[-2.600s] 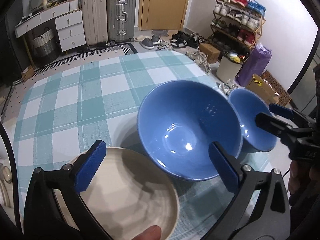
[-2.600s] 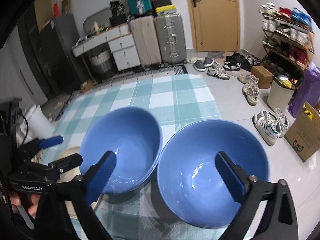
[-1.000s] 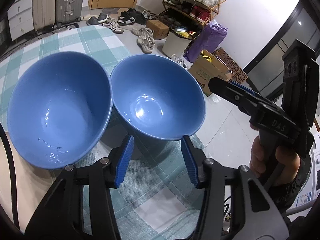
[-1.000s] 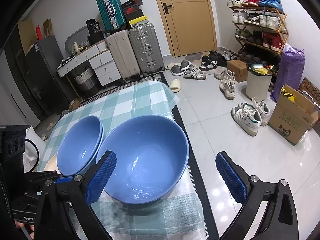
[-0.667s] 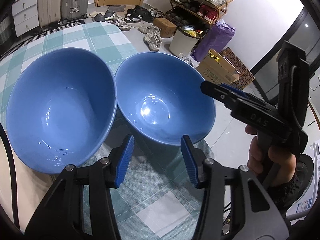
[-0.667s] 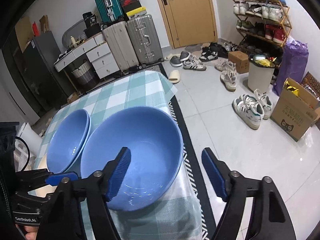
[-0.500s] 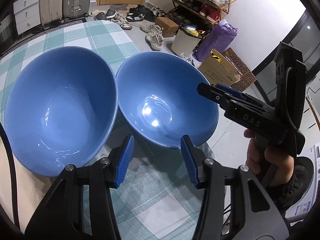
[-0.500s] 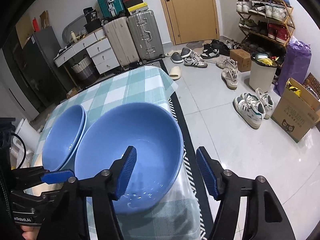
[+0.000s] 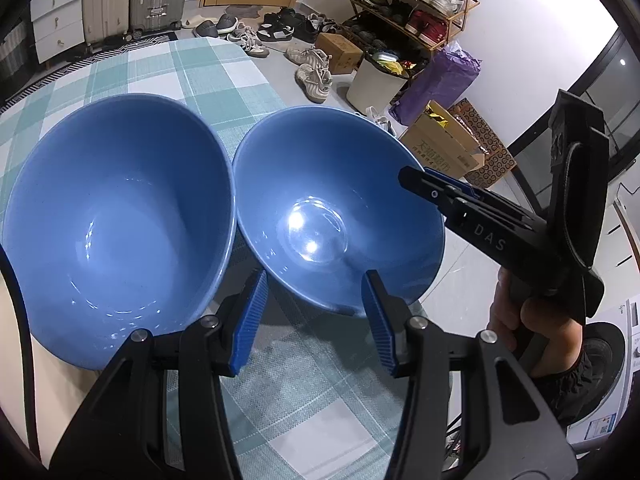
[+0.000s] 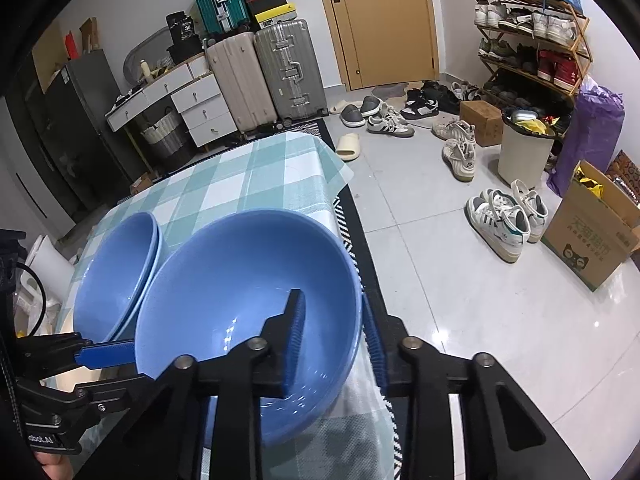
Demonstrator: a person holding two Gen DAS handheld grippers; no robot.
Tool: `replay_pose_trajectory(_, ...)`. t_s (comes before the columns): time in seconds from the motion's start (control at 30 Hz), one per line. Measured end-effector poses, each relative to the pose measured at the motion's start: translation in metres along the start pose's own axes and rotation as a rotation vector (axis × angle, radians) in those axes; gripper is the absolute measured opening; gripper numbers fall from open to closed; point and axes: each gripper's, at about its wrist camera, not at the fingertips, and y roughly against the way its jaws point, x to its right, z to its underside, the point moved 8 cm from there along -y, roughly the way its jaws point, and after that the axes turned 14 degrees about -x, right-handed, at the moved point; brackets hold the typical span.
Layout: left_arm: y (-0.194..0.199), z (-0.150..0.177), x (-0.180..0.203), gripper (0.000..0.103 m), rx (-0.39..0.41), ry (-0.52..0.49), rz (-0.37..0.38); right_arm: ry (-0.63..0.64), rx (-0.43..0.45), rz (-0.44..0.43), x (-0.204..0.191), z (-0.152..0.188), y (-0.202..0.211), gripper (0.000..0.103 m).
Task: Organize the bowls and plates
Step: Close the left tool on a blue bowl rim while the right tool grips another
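Since the earlier frames, we find the right gripper (image 10: 334, 338) has come down over the near rim of the right-hand blue bowl (image 10: 240, 280) and its jaws have drawn in from a wide spread. They are closing now with the bowl's wall between them: one blue pad (image 10: 294, 340) sits inside the bowl, the other outside against the rim. We judge the pads to be at the wall, though firm pressure cannot be confirmed from the pictures. From the left wrist view the same gripper (image 9: 424, 178) reaches the bowl's right edge, with a hand (image 9: 532, 328) on its grip.

We record the left gripper (image 9: 316, 320) as partly spread and holding nothing (its pads stand apart over the cloth, just short of the bowl's near edge). Its opening looks the same as in the earlier frames.

The gripped bowl (image 9: 336, 208) sits upright at the table's right end, near the edge. Just beside it, rims almost touching, stands a second blue bowl (image 9: 116, 208); in the right wrist view (image 10: 116, 268) it shows a doubled rim, so it may be two nested bowls. A cream plate (image 9: 10, 320) shows at the far left edge, partly hidden under that bowl. All rest on a green-and-white checked tablecloth (image 9: 192, 76).

Beyond the table we note suitcases (image 10: 288, 76), a shoe rack (image 10: 528, 32), and loose shoes (image 10: 504, 220) on the floor.
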Motion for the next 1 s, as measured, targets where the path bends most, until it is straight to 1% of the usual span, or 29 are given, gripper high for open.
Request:
replay_pose_trajectory(0.07,-0.001,-0.001,0.0,0.045,0.002,-0.001,-0.007,0.0,0.003,0.011,0.002,0.0,0.0,0.021)
replay_pose_trajectory(0.1,-0.002,-0.001,-0.001,0.043,0.005,-0.002,-0.015,0.0,0.004,0.015,0.003,0.0,0.0,0.019)
replay_pose_trajectory(0.23,-0.002,-0.002,-0.002,0.036,0.017,-0.016,-0.057,0.007,0.007,0.028,0.004,0.001,0.001,0.018)
replay_pose_trajectory(0.4,-0.001,0.001,-0.002,0.03,0.026,-0.036,-0.092,0.011,0.012,0.03,0.003,0.003,0.002,0.018)
replay_pose_trajectory(0.63,0.002,0.005,0.0,0.03,0.039,-0.055,-0.107,0.002,0.017,0.022,0.003,0.007,0.005,0.018)
replay_pose_trajectory(1.0,0.02,0.011,0.012,0.03,0.073,-0.092,-0.108,-0.009,0.055,0.026,0.003,0.012,0.03,0.018)
